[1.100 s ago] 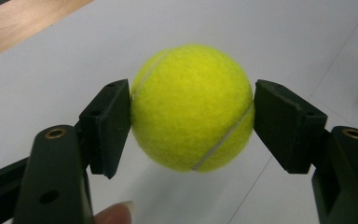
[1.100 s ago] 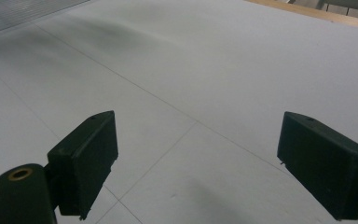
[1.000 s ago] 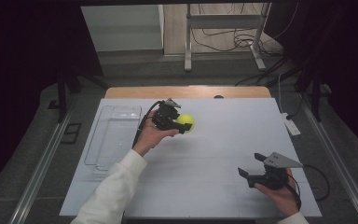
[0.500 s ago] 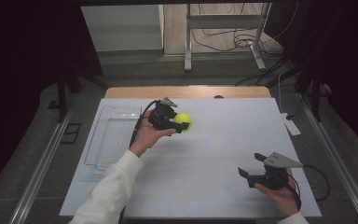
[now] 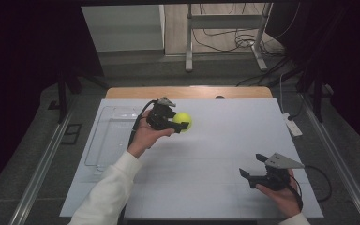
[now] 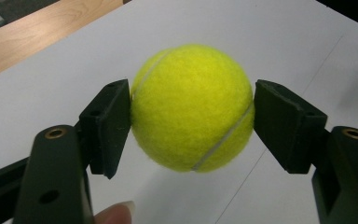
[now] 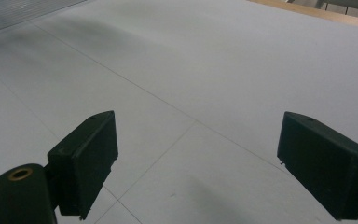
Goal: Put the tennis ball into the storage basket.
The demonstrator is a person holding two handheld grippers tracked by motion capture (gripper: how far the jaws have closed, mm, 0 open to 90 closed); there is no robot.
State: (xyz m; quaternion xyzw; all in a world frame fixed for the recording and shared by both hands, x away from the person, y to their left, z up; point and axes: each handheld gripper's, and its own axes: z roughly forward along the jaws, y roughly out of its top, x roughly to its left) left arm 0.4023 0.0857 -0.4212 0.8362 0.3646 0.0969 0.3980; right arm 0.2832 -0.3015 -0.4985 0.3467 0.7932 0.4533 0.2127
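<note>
1. Nearest the person's side of the table, the right gripper (image 5: pixel 251 169) rests low over the white table surface (image 5: pixel 215 154), held in the right hand (image 5: pixel 281 194) at the near right corner. Its jaws stand wide apart with nothing between them; in the right gripper view there is bare white sheet beyond the pads. It looks parked out of the way, ready if needed.

2. Farther in and to the left, a white sleeve (image 5: pixel 105 197) reaches forward from the near edge, and the left hand (image 5: pixel 145 133) carries the left gripper (image 5: pixel 183 123) above the table.

3. That left gripper is clamped on a yellow tennis ball (image 5: pixel 183 119). In the left gripper view the two pads press the tennis ball (image 6: pixel 192 106) on opposite sides, at about its widest part, which I'd judge is what keeps a round, fuzzy thing from slipping. The ball seems lifted clear of the sheet, toward the far middle of the table.

4. Left of the hand lies a clear plastic tray (image 5: pixel 104 140), flat along the table's left side and seemingly with nothing in it. It sits within easy reach of the left arm, so I'd guess the ball is meant for it.

5. Beyond the white sheet a strip of wooden tabletop (image 5: pixel 187 92) shows at the far edge.
</note>
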